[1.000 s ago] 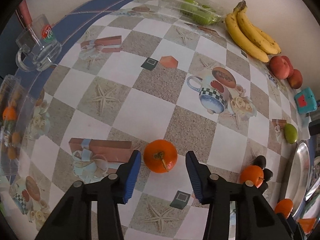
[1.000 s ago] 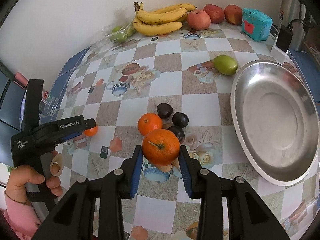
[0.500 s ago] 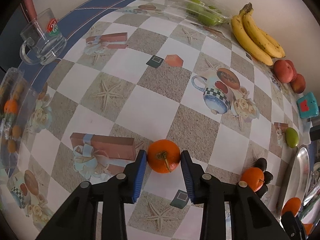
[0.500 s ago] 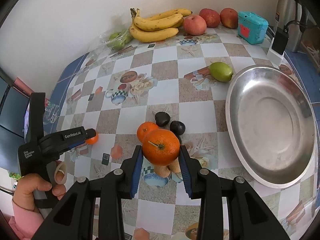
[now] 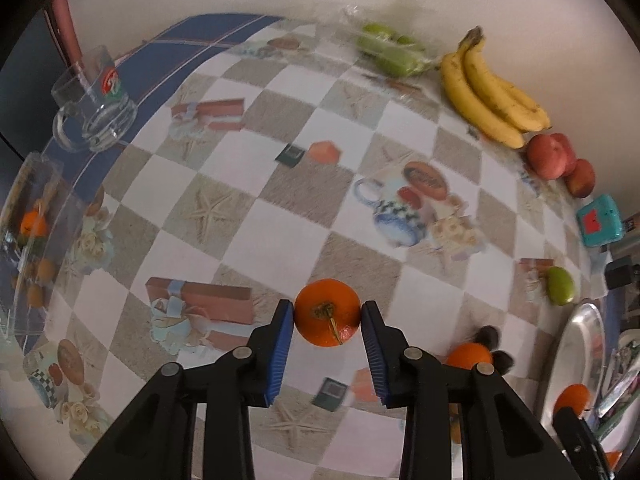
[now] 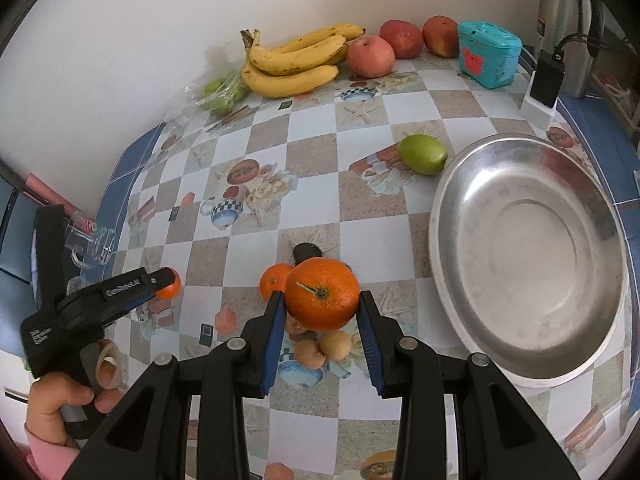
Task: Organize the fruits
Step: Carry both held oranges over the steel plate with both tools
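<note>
Each gripper is clamped on its own fruit: the left gripper (image 5: 327, 316) pinches a mandarin (image 5: 328, 312) between its blue pads, the right gripper (image 6: 322, 306) grips an orange (image 6: 322, 299). Right of it lies the steel bowl (image 6: 448, 216); bananas (image 6: 296, 60) sit far beyond.

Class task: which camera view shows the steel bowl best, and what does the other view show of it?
The right wrist view is best: the steel bowl appears whole, with its full rim and inside visible, beside the green fruit. The left wrist view shows only a narrow sliver of the bowl at the right edge, partly hidden.
</note>
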`<state>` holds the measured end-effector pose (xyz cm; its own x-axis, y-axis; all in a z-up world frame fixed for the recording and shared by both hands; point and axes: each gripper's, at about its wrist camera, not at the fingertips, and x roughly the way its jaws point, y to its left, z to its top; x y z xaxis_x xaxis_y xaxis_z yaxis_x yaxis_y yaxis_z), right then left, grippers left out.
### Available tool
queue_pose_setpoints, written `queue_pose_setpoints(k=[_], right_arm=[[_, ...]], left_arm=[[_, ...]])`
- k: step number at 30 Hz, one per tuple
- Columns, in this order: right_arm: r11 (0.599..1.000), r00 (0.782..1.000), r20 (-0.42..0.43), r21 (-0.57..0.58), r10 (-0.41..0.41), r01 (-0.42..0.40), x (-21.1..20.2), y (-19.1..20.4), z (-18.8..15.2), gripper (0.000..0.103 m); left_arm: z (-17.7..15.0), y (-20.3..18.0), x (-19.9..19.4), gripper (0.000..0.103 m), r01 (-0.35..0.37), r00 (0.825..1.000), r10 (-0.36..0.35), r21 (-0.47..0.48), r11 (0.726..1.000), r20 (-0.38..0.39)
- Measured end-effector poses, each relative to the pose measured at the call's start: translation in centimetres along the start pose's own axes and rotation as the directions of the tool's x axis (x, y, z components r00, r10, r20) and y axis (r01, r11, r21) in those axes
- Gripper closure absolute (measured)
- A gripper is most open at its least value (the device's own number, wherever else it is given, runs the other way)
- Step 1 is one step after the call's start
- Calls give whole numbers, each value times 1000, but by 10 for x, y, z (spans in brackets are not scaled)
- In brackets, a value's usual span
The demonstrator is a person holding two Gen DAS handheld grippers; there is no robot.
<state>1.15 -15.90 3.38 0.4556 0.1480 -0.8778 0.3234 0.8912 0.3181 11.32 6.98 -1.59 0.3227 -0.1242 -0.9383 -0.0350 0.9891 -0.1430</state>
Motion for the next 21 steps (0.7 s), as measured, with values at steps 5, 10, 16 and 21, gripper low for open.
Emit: queue_pose_setpoints(k=[5, 10, 16, 21], right_arm=[[1000, 1000, 18, 7, -15, 15, -7, -11, 4, 66], [999, 998, 42, 34, -38, 36, -14, -28, 8, 66], [994, 994, 68, 77, -86, 80, -23, -54, 12, 66], [988, 992, 82, 127, -97, 87, -29, -80, 15, 66]], left_arm=[[3, -25, -18, 66, 27, 999, -29, 38, 999, 38], [2, -57, -29, 66, 61, 996, -66, 87, 994, 61], [-2, -102, -37, 66, 105, 991, -117, 164, 981, 67], [-12, -140, -40, 66, 137, 986, -155, 244, 960, 55]])
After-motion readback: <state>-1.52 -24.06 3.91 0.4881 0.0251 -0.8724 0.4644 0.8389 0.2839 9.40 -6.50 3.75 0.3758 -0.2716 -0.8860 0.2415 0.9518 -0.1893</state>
